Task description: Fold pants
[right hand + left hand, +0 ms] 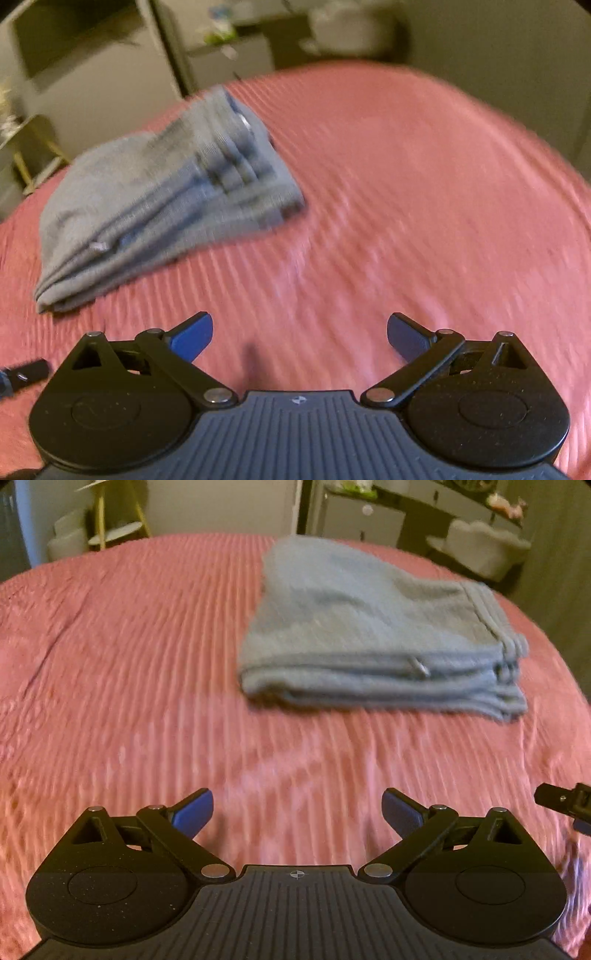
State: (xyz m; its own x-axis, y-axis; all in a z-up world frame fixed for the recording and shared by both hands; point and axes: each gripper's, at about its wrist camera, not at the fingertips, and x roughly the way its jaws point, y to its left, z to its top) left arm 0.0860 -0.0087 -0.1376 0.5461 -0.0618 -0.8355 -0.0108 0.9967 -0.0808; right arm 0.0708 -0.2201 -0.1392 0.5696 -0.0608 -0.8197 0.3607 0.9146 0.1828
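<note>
The grey-blue pants (373,627) lie folded in a thick stack on the pink ribbed bedspread (129,664), ahead and to the right of my left gripper (297,812). That gripper is open and empty, held back from the stack. In the right wrist view the pants (159,192) lie ahead to the left. My right gripper (300,336) is open and empty over bare bedspread (424,203). A bit of the right gripper shows at the right edge of the left wrist view (565,801). A bit of the left gripper shows at the left edge of the right wrist view (22,373).
Beyond the bed stand a yellow-legged side table (118,528), a white cushioned chair (484,546) and shelves with small items (406,502). A cabinet and shelves (92,66) stand behind the bed in the right wrist view.
</note>
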